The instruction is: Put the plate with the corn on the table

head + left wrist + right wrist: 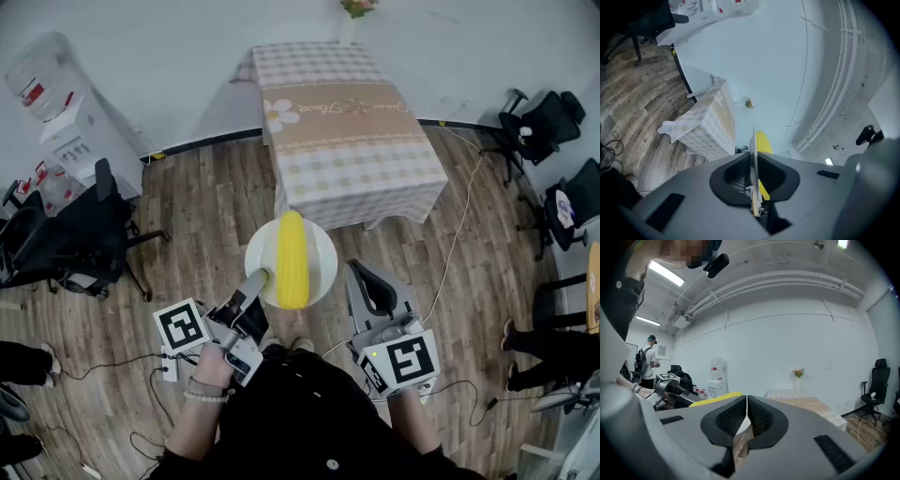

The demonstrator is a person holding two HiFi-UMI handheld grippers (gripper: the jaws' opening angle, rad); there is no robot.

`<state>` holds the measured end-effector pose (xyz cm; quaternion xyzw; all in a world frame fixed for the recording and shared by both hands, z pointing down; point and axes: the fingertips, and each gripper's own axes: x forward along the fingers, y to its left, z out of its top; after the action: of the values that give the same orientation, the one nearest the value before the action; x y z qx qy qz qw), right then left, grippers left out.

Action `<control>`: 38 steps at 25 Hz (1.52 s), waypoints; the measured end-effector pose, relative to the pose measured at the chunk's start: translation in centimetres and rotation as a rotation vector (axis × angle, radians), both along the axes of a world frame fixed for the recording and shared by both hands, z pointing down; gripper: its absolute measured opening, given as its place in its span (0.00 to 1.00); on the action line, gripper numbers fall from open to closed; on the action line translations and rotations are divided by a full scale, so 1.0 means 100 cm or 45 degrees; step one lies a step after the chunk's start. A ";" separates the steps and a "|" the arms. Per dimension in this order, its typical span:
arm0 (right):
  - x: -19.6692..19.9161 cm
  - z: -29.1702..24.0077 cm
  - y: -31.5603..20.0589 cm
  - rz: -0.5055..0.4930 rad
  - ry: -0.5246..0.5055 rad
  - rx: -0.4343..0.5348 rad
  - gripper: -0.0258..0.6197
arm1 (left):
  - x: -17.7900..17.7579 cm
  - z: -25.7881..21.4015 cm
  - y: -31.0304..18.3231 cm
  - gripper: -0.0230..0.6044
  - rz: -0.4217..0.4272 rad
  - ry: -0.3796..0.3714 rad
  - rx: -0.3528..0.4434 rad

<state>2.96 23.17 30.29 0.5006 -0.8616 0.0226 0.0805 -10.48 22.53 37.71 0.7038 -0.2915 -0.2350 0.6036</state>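
A white plate (319,246) with a yellow corn cob (292,258) lying on it hangs above the wooden floor, short of the table (347,122) with the checked cloth. My left gripper (262,277) is shut on the plate's near-left rim. In the left gripper view the plate (753,136) runs edge-on between the pads of the left gripper (753,161), with the corn (763,143) beside it. My right gripper (357,272) stands just right of the plate, shut, with nothing between its pads. The right gripper view shows the right gripper (746,403) and the corn (717,399) off to the left.
Black office chairs (84,234) and a water dispenser (56,103) stand at the left. More chairs (544,122) and a person's feet (525,337) are at the right. Cables (459,234) trail over the floor. A flower vase (354,14) sits at the table's far end.
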 end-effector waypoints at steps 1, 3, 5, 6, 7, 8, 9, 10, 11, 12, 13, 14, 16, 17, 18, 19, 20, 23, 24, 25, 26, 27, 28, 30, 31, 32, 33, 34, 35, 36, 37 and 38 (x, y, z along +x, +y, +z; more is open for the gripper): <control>-0.001 0.000 -0.001 -0.004 0.001 0.000 0.11 | -0.001 0.000 -0.001 0.09 -0.002 0.000 -0.001; -0.003 0.000 -0.002 -0.010 0.003 -0.002 0.11 | -0.002 -0.001 -0.002 0.09 -0.006 -0.001 -0.002; -0.003 0.000 -0.003 -0.013 0.004 -0.004 0.11 | -0.003 -0.002 -0.002 0.09 -0.010 -0.005 0.002; -0.003 0.000 -0.003 -0.015 0.003 -0.006 0.11 | -0.003 -0.002 -0.002 0.09 -0.013 -0.005 0.003; -0.002 0.000 -0.003 -0.017 0.003 -0.007 0.11 | -0.002 -0.003 -0.001 0.09 -0.016 -0.004 0.003; -0.001 0.000 -0.003 -0.018 0.003 -0.008 0.11 | -0.001 -0.004 -0.001 0.09 -0.019 -0.003 0.003; -0.001 0.000 -0.003 -0.019 0.004 -0.009 0.11 | -0.001 -0.004 -0.001 0.09 -0.021 -0.003 0.002; 0.000 0.001 -0.003 -0.020 0.006 -0.011 0.11 | -0.001 -0.004 -0.001 0.09 -0.023 -0.003 0.003; 0.000 0.002 -0.004 -0.021 0.007 -0.014 0.11 | 0.000 -0.003 -0.001 0.09 -0.024 -0.004 0.005; 0.000 0.003 -0.004 -0.021 0.003 -0.020 0.11 | 0.000 -0.003 -0.001 0.09 -0.025 -0.005 0.007; 0.000 0.004 -0.004 -0.023 -0.014 -0.029 0.11 | 0.000 -0.002 -0.001 0.09 -0.026 -0.007 0.008; 0.000 0.005 -0.004 -0.025 -0.052 -0.043 0.11 | 0.000 -0.002 -0.001 0.09 -0.026 -0.009 0.009; 0.002 0.008 -0.006 -0.018 -0.169 -0.102 0.11 | -0.001 -0.002 -0.001 0.09 -0.026 -0.013 0.011; 0.004 0.011 -0.007 -0.007 -0.225 -0.143 0.11 | -0.001 -0.002 -0.001 0.09 -0.026 -0.013 0.011; 0.005 0.015 -0.008 0.006 -0.269 -0.186 0.11 | -0.002 -0.002 0.000 0.09 -0.026 -0.012 0.012; 0.005 0.020 -0.008 0.017 -0.305 -0.229 0.11 | -0.003 -0.003 0.000 0.09 -0.025 -0.009 0.012; 0.004 0.025 -0.008 0.023 -0.342 -0.273 0.11 | -0.004 -0.003 0.000 0.09 -0.024 -0.005 0.012; 0.000 0.038 -0.008 0.019 -0.504 -0.403 0.16 | -0.007 -0.002 0.000 0.09 -0.022 0.000 0.014; 0.001 0.041 -0.008 0.019 -0.563 -0.437 0.21 | -0.006 -0.002 0.000 0.09 -0.021 0.002 0.015; 0.003 0.043 -0.008 0.024 -0.616 -0.467 0.23 | -0.004 -0.002 -0.001 0.09 -0.020 0.004 0.016; 0.006 0.046 -0.008 0.031 -0.664 -0.494 0.24 | -0.002 -0.002 -0.001 0.09 -0.019 0.006 0.017; 0.007 0.049 -0.008 0.036 -0.707 -0.522 0.25 | -0.001 -0.003 -0.001 0.09 -0.017 0.007 0.019; 0.007 0.052 -0.007 0.038 -0.747 -0.551 0.26 | 0.000 -0.003 -0.001 0.09 -0.015 0.009 0.022; 0.004 0.058 -0.006 0.037 -0.816 -0.607 0.28 | 0.001 -0.004 -0.001 0.09 -0.011 0.011 0.027; 0.003 0.060 -0.006 0.035 -0.846 -0.630 0.28 | 0.001 -0.005 -0.001 0.09 -0.011 0.013 0.027; 0.001 0.062 -0.005 0.033 -0.873 -0.650 0.28 | 0.001 -0.005 -0.001 0.09 -0.010 0.015 0.027; 0.000 0.063 -0.005 0.031 -0.898 -0.667 0.28 | 0.001 -0.006 -0.001 0.09 -0.010 0.016 0.026; -0.002 0.065 -0.005 0.028 -0.919 -0.682 0.28 | 0.001 -0.006 -0.001 0.09 -0.010 0.017 0.026; -0.004 0.066 -0.005 0.025 -0.934 -0.694 0.28 | 0.001 -0.006 -0.001 0.09 -0.010 0.018 0.026; -0.006 0.067 -0.005 0.022 -0.943 -0.703 0.28 | 0.001 -0.006 -0.001 0.09 -0.010 0.020 0.027; -0.008 0.068 -0.005 0.017 -0.947 -0.709 0.28 | 0.001 -0.006 -0.001 0.09 -0.009 0.022 0.030; -0.010 0.069 -0.005 0.010 -0.948 -0.713 0.28 | 0.000 -0.006 -0.001 0.09 -0.008 0.023 0.032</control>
<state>1.91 22.68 37.22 0.4207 -0.7906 0.4329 -0.1023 -10.46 22.45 37.10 0.7083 -0.2852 -0.2470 0.5966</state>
